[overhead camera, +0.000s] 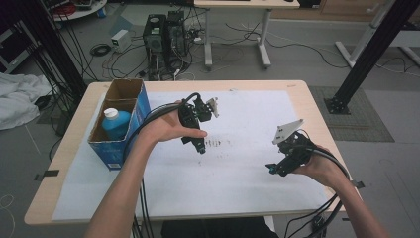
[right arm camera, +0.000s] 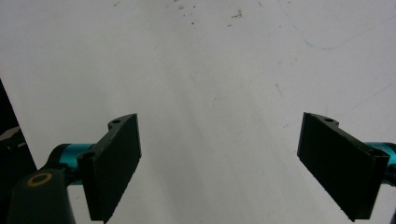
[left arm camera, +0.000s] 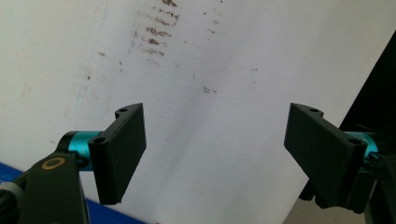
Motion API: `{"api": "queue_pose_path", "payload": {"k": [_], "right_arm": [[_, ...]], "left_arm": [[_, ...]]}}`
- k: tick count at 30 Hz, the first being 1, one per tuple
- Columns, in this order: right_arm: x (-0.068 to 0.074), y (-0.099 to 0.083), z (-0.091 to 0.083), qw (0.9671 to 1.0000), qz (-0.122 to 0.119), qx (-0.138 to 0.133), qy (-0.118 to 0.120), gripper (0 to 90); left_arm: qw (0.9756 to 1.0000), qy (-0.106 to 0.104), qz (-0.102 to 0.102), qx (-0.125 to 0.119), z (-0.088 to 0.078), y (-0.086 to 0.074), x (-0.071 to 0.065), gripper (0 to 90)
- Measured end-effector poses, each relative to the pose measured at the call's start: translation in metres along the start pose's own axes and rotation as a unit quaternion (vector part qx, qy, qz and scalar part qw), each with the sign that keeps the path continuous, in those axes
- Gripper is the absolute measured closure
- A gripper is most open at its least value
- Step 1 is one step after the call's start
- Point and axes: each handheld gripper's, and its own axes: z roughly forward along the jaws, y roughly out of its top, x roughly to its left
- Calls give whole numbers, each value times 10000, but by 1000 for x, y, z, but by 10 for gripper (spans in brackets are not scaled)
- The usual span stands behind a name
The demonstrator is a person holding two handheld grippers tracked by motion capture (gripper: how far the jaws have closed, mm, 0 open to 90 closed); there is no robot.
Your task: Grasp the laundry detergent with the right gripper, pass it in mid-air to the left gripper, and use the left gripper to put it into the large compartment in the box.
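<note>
In the high view, the left gripper is held above the white sheet covering the table, just right of the blue cardboard box. A blue bottle with a white cap stands upright in the box's near compartment; the far compartment looks empty. The left forearm comes up from the bottom edge, the palm turned up under the gripper body. The right gripper sits low near the table's right side, well apart from the box, its tips pointing left.

Judging from this, the bottle is the likely target. To take it cleanly, the left gripper should turn toward the box and come down from above so the jaws straddle the cap or neck without catching the box wall.

In the left gripper view, the left gripper stands spread wide, nothing between its pads, over brown smudges on the paper.

In the right gripper view, the right gripper is likewise released and empty, with bare white sheet ahead.
</note>
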Motion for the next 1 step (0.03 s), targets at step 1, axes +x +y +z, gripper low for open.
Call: {"api": "queue_pose_path", "payload": {"k": [1], "right_arm": [[0,0,0,10000,5,4,-4,128]], "left_arm": [[10000,8,-9,-10,0,0,0,210]]}}
